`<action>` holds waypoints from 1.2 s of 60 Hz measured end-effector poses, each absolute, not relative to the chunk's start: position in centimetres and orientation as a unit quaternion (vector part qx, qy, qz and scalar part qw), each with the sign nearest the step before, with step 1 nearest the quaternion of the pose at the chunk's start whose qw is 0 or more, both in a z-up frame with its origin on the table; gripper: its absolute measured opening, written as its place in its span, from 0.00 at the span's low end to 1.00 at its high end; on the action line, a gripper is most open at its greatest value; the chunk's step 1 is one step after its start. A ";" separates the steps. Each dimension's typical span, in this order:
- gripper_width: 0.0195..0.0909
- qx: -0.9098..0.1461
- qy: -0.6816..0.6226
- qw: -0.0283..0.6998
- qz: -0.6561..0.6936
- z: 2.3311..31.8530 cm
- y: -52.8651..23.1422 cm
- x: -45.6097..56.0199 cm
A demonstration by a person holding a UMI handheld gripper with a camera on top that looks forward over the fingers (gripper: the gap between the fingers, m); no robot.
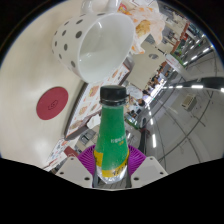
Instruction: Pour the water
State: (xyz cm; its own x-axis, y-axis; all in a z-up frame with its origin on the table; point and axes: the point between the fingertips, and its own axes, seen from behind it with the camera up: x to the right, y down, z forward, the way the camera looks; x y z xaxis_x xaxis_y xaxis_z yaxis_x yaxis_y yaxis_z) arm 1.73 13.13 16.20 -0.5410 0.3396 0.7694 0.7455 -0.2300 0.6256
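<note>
A clear bottle with a green label and black cap [113, 130] is held between my fingers, its cap pointing away from me toward a mug. My gripper [112, 163] is shut on the bottle's lower body, with the purple pads [90, 158] pressing on both sides. Beyond the cap stands a white mug with black dots [92, 42], its open mouth turned toward me and its handle on the far side. The whole scene looks tilted. No water is visibly flowing.
The mug rests on a pale tabletop [35, 75]. A round dark red coaster [51, 100] lies on it beside the bottle. Past the table edge is a room with shelves and bright ceiling lights [185, 85].
</note>
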 end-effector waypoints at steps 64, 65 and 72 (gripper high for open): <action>0.26 -0.798 0.007 0.603 -0.006 7.2 11.6 -1.5; 0.27 -0.800 0.007 0.600 -0.005 7.3 11.6 -1.0; 0.27 -0.809 0.014 0.588 0.002 6.8 12.4 -1.2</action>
State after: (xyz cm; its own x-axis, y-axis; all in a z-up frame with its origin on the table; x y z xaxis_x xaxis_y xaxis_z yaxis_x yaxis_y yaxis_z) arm -1.21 12.38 6.84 0.9996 -0.0199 -0.0198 -0.0250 -0.3082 -0.9510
